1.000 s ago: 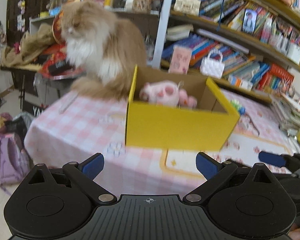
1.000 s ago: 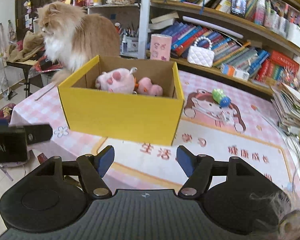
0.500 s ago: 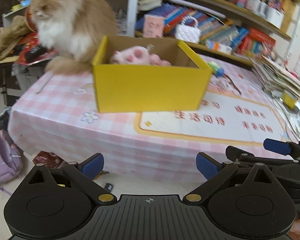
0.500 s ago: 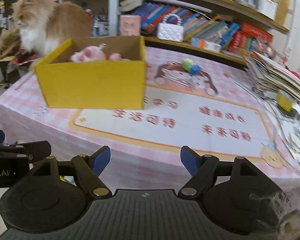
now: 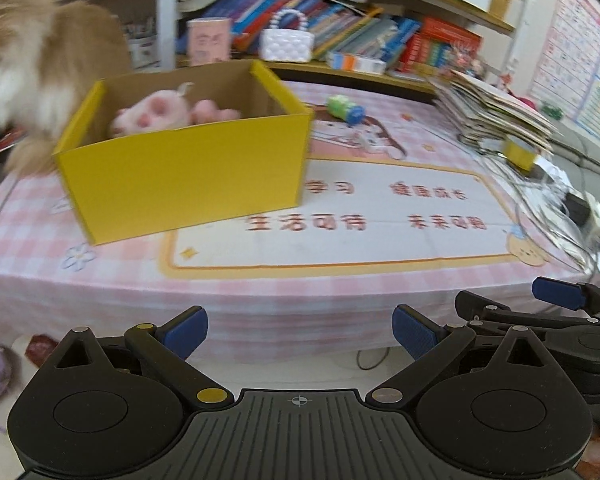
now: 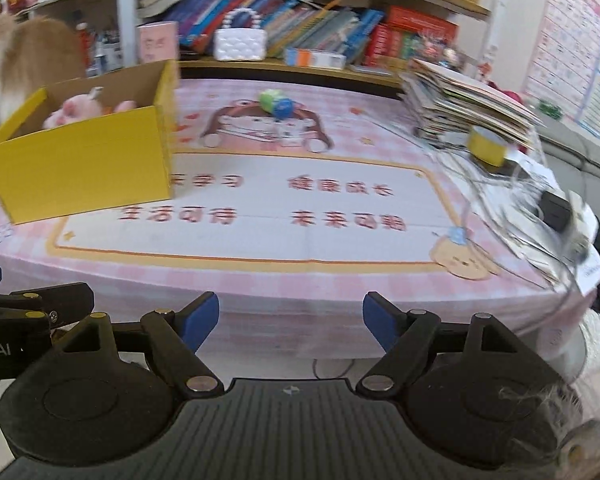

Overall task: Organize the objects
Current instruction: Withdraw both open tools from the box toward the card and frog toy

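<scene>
We held both grippers released off the counter (image 5: 260, 280) edge: left gripper (image 5: 300, 330), right gripper (image 6: 291, 322). Yellow cardboard box (image 5: 188, 176) sat on counter, pink plush toy (image 5: 152, 114) inside. Green-blue toy (image 6: 275, 103) lay apart behind it.

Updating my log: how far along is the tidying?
Done: the pink plush toy lies in the yellow box. In hand: nothing; left gripper and right gripper are open, off the table. Left: the green-and-blue toy out on the tablecloth.
</scene>
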A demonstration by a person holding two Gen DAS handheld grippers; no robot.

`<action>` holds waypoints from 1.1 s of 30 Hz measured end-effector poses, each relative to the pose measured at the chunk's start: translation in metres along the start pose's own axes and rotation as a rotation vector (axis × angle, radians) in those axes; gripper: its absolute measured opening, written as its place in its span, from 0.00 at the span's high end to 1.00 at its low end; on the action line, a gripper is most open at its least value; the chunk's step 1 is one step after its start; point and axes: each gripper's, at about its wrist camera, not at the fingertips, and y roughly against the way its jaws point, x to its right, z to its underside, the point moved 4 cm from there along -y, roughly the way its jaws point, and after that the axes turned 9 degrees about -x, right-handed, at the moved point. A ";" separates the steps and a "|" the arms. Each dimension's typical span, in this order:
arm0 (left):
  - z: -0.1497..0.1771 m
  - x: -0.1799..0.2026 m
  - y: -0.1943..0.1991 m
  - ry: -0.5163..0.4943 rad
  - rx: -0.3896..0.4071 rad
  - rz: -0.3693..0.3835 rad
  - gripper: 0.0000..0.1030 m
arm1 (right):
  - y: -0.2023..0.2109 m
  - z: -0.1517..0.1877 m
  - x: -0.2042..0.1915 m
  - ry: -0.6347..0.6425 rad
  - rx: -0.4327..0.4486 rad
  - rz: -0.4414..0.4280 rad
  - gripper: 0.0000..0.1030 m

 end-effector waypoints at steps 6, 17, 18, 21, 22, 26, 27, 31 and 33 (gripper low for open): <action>-0.013 0.027 -0.014 -0.053 -0.016 0.044 0.03 | -0.005 -0.002 0.029 -0.054 -0.017 0.041 0.22; -0.037 0.054 -0.046 -0.061 -0.047 0.051 0.03 | -0.033 -0.020 0.060 -0.070 -0.053 0.047 0.22; -0.039 0.055 -0.048 -0.057 -0.050 0.048 0.03 | -0.036 -0.023 0.063 -0.068 -0.057 0.041 0.22; -0.047 0.059 -0.056 -0.039 -0.053 0.040 0.03 | -0.046 -0.032 0.069 -0.057 -0.064 0.018 0.23; -0.049 0.060 -0.059 -0.033 -0.055 0.039 0.03 | -0.050 -0.035 0.071 -0.051 -0.070 0.009 0.25; -0.058 0.066 -0.070 -0.014 -0.060 0.035 0.03 | -0.066 -0.044 0.079 -0.038 -0.102 -0.029 0.38; -0.061 0.069 -0.073 -0.012 -0.059 0.031 0.03 | -0.070 -0.047 0.081 -0.039 -0.106 -0.039 0.40; -0.075 0.077 -0.083 0.001 -0.044 0.012 0.04 | -0.085 -0.065 0.093 -0.047 -0.103 -0.089 0.50; -0.086 0.082 -0.089 0.013 -0.039 0.003 0.04 | -0.093 -0.077 0.099 -0.045 -0.095 -0.109 0.50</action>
